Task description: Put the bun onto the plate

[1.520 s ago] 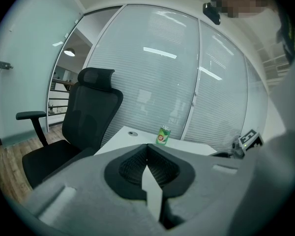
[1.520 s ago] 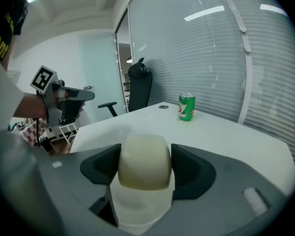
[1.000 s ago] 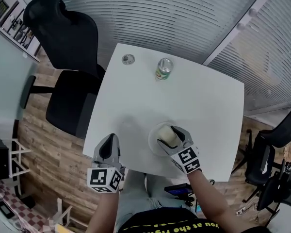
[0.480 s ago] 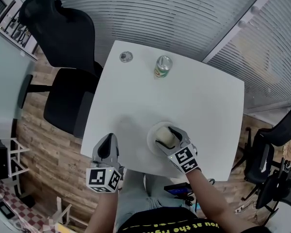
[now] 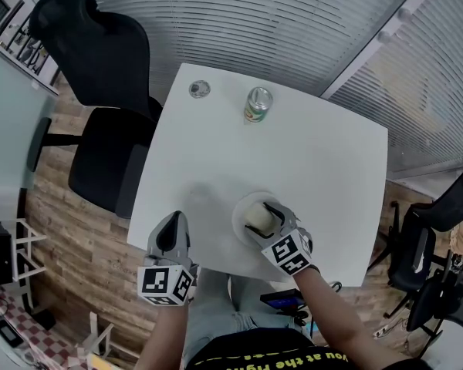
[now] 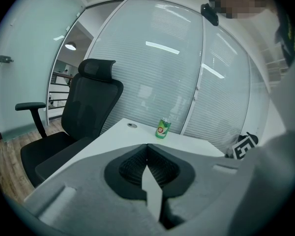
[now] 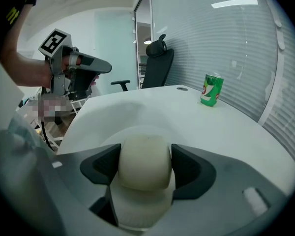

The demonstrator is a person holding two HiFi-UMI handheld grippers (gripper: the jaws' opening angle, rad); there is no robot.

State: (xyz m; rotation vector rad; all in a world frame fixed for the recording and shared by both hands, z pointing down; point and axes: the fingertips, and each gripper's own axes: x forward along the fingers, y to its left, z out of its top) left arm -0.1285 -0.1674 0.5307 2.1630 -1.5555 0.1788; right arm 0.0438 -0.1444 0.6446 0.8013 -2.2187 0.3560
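Observation:
A pale round bun (image 5: 256,220) sits between the pads of my right gripper (image 5: 264,213), which is shut on it. The bun hangs low over a white plate (image 5: 242,205) near the front edge of the white table (image 5: 324,168); whether it touches the plate I cannot tell. In the right gripper view the bun (image 7: 145,163) fills the gap between both dark pads, with the plate's rim (image 7: 137,129) just beyond. My left gripper (image 5: 172,223) stands to the plate's left at the table's front edge, jaws shut with nothing between them (image 6: 147,147).
A green drink can (image 5: 258,103) stands at the far side of the table, and a round metal cap (image 5: 200,89) lies left of it. A black office chair (image 5: 100,91) is beside the table's left edge. More chairs (image 5: 440,230) stand at the right.
My right gripper has shifted slightly left and toward me with the bun, staying over the plate. The left gripper has not moved.

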